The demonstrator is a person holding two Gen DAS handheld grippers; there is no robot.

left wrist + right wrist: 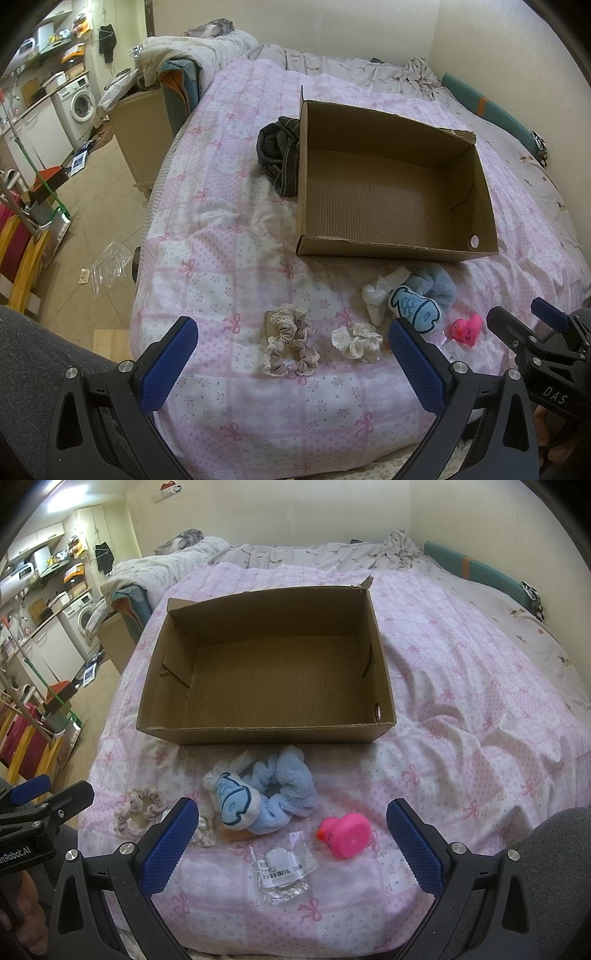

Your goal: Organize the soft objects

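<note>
An empty cardboard box [484,206] [155,686] sits open on the pink quilted bed. In front of it lie a beige lace scrunchie [290,341] [140,808], a cream scrunchie [356,339] [205,832], a blue fluffy headband with a fish plush [417,304] [258,797], a pink rubber duck [466,328] [345,834] and a small clear packet [282,871]. My left gripper [291,363] hovers open near the two scrunchies. My right gripper [291,843] hovers open near the packet and duck. Neither holds anything.
A dark folded garment [279,155] lies against the box's left wall. Rumpled grey bedding [295,554] covers the bed's far end. Left of the bed are a bedside cabinet [142,129], bare floor with a plastic bag [107,264], and a washing machine [79,101].
</note>
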